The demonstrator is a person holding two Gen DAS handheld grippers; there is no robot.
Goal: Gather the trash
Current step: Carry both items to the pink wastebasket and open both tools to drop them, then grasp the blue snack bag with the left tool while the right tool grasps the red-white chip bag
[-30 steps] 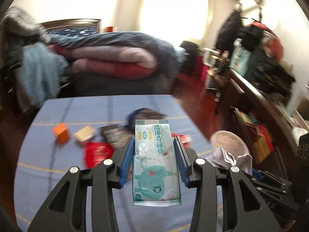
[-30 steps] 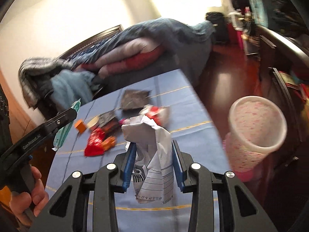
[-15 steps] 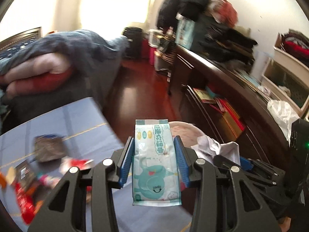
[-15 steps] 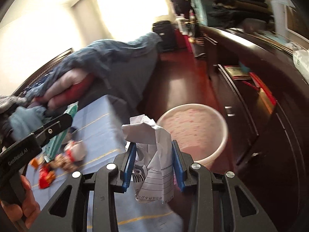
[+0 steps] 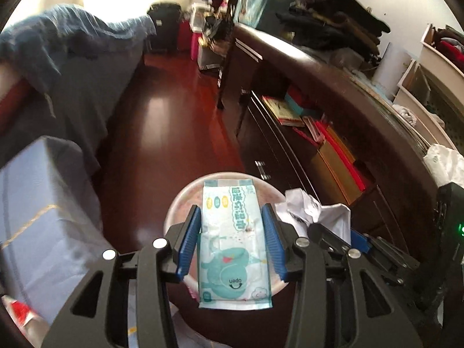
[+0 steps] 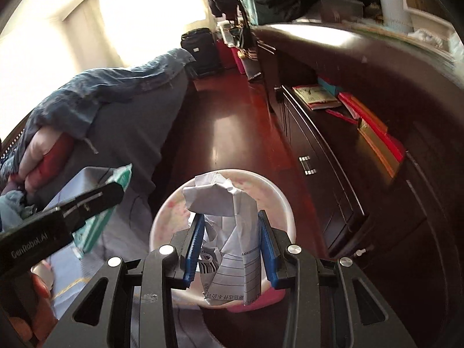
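My left gripper (image 5: 232, 226) is shut on a teal and white wet-wipe packet (image 5: 232, 237) and holds it above the pink trash bin (image 5: 179, 203) on the floor. My right gripper (image 6: 230, 232) is shut on a crumpled sheet of white paper (image 6: 226, 211) and holds it over the same bin (image 6: 278, 200). The paper also shows in the left wrist view (image 5: 310, 208), just right of the packet. The left gripper and its packet (image 6: 116, 182) appear at the left of the right wrist view.
The blue-cloth table (image 5: 37, 203) stands left of the bin, with a red wrapper (image 5: 20, 313) at its near edge. A dark cabinet (image 5: 319, 133) with books runs along the right. A bed with bedding (image 6: 101, 92) lies behind, across red wooden floor (image 5: 174, 116).
Both grippers have swung right, away from the table's trash, and now hang over the bin. Each still holds its item.
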